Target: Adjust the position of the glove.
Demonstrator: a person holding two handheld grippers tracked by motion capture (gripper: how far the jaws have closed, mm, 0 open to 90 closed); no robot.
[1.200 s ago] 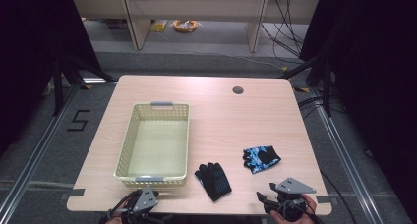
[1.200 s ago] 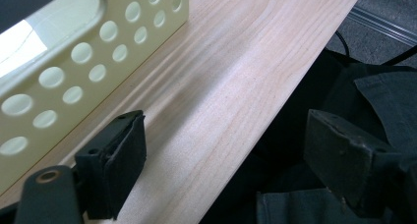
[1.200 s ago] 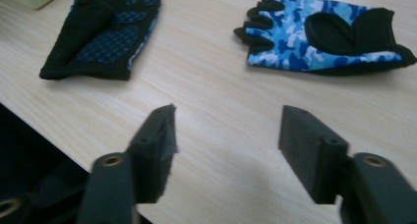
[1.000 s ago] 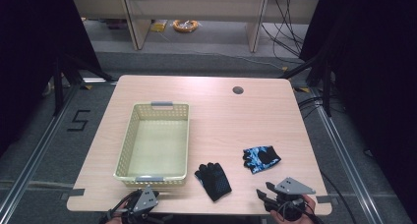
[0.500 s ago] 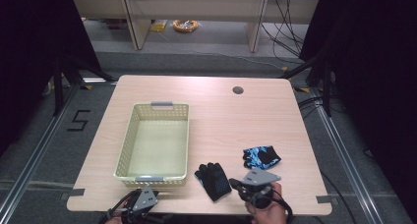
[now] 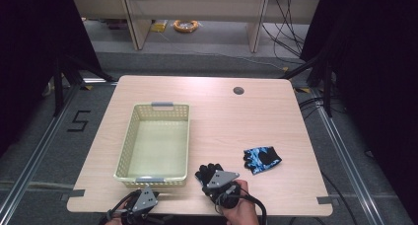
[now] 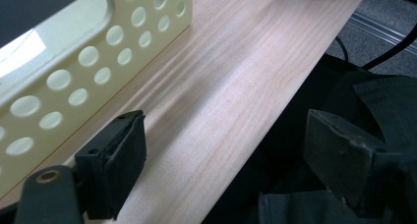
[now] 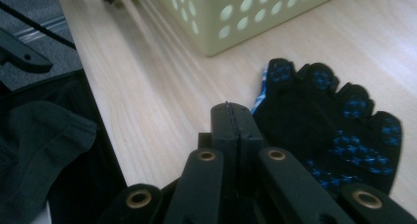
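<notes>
Wooden table (image 6: 217, 111), pale grain, rounded corners, on a grey floor with dark curtains at both sides; items listed from the person's edge outward. Left gripper (image 6: 143, 205): at the near edge just in front of the basket, jaws wide apart with nothing between them, one jaw over the tabletop and the other over dark cloth beyond the edge; apparently parked in waiting. Right gripper (image 8: 236, 130): jaws pressed flat together, having just been closing, with no cloth caught between them in the right gripper view; the tip sits at the near cuff side of the black glove, so the closing looks like a pinch that took hold of nothing, or a setting-up to nudge it. Black glove (image 8: 329, 121): fingerless, blue grip dots, lying flat on the table just right of the basket's near corner, partly under the right gripper in the high view; likely the first item to go in. Basket (image 6: 157, 141): cream plastic, perforated walls, holding nothing, long side running away from the person; probably the place meant for both gloves. Blue glove (image 6: 261, 158): blue-and-black pattern, flat on the table, well apart to the right, untouched. Cable hole (image 6: 238, 91): small round opening near the far edge.
</notes>
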